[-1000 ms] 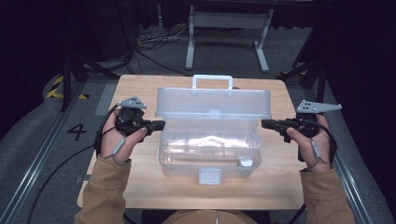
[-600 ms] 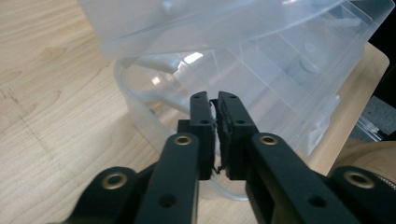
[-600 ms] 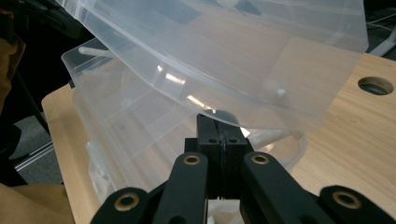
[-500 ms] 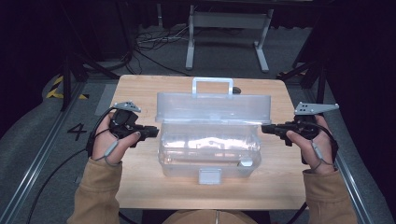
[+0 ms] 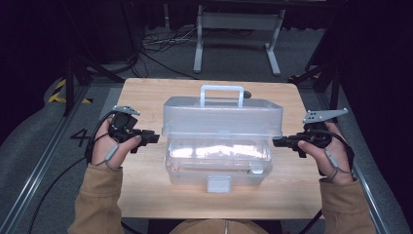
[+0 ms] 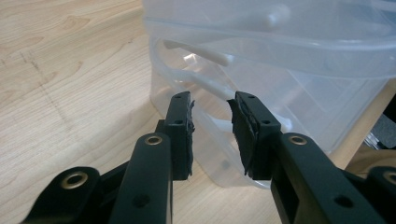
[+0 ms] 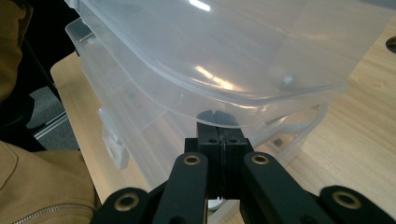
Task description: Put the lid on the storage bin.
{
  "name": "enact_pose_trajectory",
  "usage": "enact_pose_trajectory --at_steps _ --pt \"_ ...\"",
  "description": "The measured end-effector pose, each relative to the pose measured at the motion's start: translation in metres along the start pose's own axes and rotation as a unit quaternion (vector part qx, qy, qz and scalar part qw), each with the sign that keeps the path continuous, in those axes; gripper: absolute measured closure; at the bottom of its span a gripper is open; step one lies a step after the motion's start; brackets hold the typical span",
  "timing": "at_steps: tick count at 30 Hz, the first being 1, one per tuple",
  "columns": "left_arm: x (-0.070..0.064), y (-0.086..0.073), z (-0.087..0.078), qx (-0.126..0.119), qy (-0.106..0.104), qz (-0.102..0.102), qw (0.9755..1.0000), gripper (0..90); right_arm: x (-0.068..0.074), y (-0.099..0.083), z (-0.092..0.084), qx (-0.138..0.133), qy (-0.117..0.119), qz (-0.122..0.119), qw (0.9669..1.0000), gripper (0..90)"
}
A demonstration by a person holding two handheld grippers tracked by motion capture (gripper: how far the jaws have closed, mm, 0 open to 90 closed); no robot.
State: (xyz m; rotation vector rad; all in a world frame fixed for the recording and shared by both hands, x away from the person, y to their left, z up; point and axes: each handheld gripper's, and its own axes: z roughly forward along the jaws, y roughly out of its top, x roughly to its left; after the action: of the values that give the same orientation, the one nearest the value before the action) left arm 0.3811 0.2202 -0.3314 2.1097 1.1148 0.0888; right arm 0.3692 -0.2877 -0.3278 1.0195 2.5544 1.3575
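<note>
Left gripper (image 5: 152, 138), jaws just opening and empty, nears the clear plastic toolbox (image 5: 220, 146) at 9 o'clock; right gripper (image 5: 276, 142), shut, props its half-raised lid (image 5: 222, 116).

Person's sleeves (image 5: 97, 204) in tan fabric, gathered at the cuff; a zip runs along the tan garment in the right gripper view; each hand carries a grey strap looped across its back. Left gripper (image 5: 146, 138) black, topped by a grey three-cornered plate; a dark cable trails from it; right gripper (image 5: 281, 142) built alike. Jaw arms matte black with brass-ringed pivot holes and small recessed screws (pads dark, rough-edged rubber) (image 6: 187, 135).
</note>
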Motion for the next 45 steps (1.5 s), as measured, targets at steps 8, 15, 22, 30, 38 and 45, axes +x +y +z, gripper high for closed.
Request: enact_pose_trajectory --at_steps 8,15,22,30,38,45 --pt "0.009 -0.003 0.004 0.007 0.011 -0.015 0.9998 65.6 0.003 -0.001 0.002 0.037 0.006 -0.004 0.9993 90.0" --pt "0.015 -0.004 0.007 0.015 0.014 -0.020 0.9996 64.7 0.005 -0.002 0.002 0.063 0.014 -0.007 0.9979 90.0" --pt "0.019 -0.006 0.011 0.022 0.014 -0.025 0.9994 64.3 0.007 -0.003 0.003 0.089 0.019 -0.013 0.9957 90.0" --pt "0.022 -0.007 0.012 0.026 0.012 -0.027 0.9992 64.7 0.009 -0.004 0.005 0.117 0.019 -0.019 0.9927 90.0" --pt "0.024 -0.008 0.014 0.031 0.010 -0.032 0.9990 64.4 0.010 -0.005 0.008 0.139 0.021 -0.027 0.9897 90.0" --pt "0.026 -0.009 0.017 0.035 0.009 -0.036 0.9987 63.8 0.011 -0.006 0.010 0.153 0.023 -0.034 0.9874 90.0"
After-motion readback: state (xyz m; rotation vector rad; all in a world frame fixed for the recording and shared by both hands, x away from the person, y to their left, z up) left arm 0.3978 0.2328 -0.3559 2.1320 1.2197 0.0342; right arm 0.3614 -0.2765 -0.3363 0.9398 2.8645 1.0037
